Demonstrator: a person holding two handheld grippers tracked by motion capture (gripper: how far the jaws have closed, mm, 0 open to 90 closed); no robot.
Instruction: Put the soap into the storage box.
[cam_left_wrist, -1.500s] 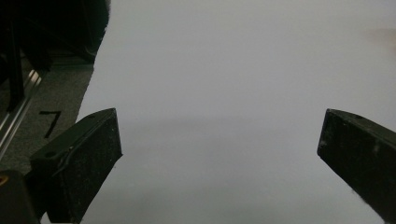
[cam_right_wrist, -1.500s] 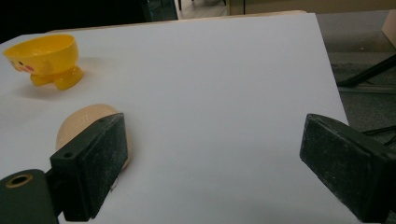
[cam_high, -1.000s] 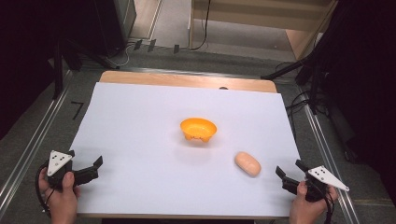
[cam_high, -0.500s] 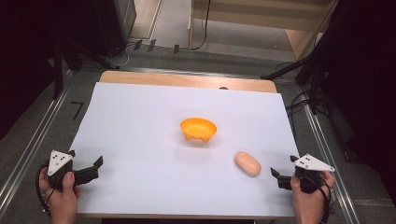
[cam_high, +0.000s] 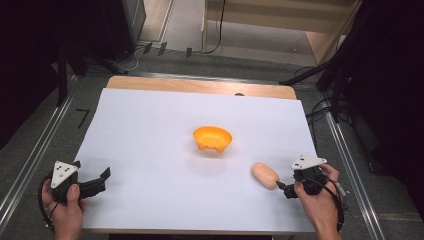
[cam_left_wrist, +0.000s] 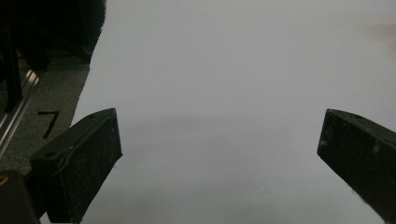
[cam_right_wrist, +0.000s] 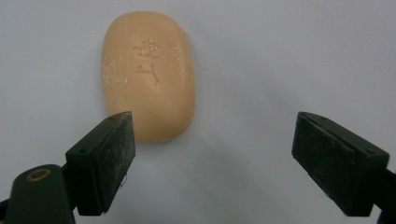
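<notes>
Two tools, right tool (cam_right_wrist: 212, 161) wide beside one soap bar (cam_right_wrist: 148, 74), one orange bowl (cam_high: 213, 138).

Quick count: one peach-colored soap bar (cam_high: 265, 175) with stamped marks on top, one orange bowl (cam_high: 213, 138), one white sheet (cam_high: 150, 130) covering the tabletop (cam_high: 200, 86). Two tools total, left tool (cam_high: 102, 179) and right tool (cam_high: 281, 188), each with two black jaws, one per hand.

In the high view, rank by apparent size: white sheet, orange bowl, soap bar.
1. white sheet, by far the largest.
2. orange bowl.
3. soap bar, somewhat smaller than the bowl though nearer the camera, just ahead of the right tool.
</notes>
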